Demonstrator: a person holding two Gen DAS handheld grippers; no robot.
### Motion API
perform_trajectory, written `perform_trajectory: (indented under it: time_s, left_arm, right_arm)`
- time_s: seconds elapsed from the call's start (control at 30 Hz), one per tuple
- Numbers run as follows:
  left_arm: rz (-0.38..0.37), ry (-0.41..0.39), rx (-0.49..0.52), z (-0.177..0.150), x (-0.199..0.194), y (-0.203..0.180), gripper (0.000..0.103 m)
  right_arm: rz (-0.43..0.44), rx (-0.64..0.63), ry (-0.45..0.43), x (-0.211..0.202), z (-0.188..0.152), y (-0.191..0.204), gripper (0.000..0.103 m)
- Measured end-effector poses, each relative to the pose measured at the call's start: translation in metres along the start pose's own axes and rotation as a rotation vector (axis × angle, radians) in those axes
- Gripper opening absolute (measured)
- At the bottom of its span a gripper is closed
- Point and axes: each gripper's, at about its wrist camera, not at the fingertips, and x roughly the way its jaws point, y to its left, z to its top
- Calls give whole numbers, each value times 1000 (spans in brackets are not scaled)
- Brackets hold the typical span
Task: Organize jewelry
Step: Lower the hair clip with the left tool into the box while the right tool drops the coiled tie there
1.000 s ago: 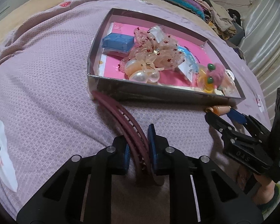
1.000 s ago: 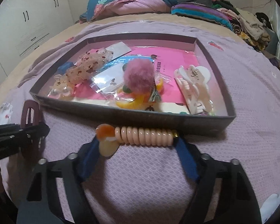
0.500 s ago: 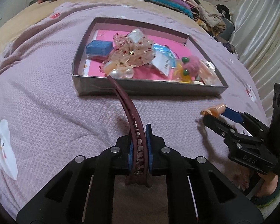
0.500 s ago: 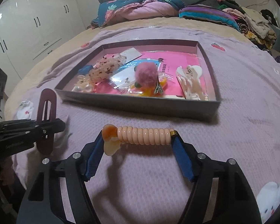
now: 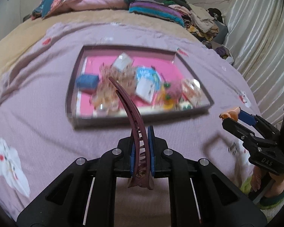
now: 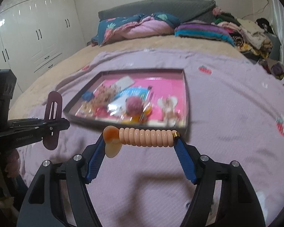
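Note:
A long maroon hair clip [image 5: 133,117] stands up between the blue pads of my left gripper [image 5: 142,132], which is shut on it above the bedspread. The same maroon clip [image 6: 53,119] and left gripper [image 6: 62,124] show at the left of the right wrist view. My right gripper [image 6: 141,138] is shut across a peach coiled hair tie [image 6: 147,138] with an orange charm at its left end. The hair tie [image 5: 232,113] and right gripper [image 5: 234,119] appear at the right of the left wrist view. Beyond both lies a shallow dark tray [image 5: 123,118] with a pink floor, holding several hair accessories.
The lilac bedspread [image 6: 227,113] covers the bed around the tray [image 6: 187,102]. Folded quilts and clothes [image 6: 198,28] are piled at the headboard. White wardrobes [image 6: 28,37] stand on the left, a curtain [image 5: 265,47] on the right. A person's slippered foot [image 5: 270,194] is at lower right.
Both grippers have risen and drawn back from the tray, which now looks smaller and farther. The maroon clip left the bedspread and stands upright in the left gripper.

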Motion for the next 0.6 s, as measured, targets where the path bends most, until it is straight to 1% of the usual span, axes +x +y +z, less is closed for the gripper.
perform_trajectory:
  time_s: [0.1, 0.2, 0.3, 0.4, 0.6]
  left_arm:
    - [15, -21, 10, 19, 4, 0, 5]
    - [26, -33, 10, 44, 16, 4, 5]
    - [42, -30, 13, 61, 29, 8, 5]
    - [55, -13, 9, 71, 46, 13, 5]
    - [65, 18, 1, 80, 70, 23, 5]
  right_arm:
    - [-15, -28, -17, 5, 15, -2, 69]
    - [-24, -47, -12, 20, 27, -4, 69]
    - [-38, -62, 4, 39, 37, -5, 69]
    - [-36, -66, 22, 59, 44, -5, 69]
    - [-23, -83, 50, 91, 53, 8, 70]
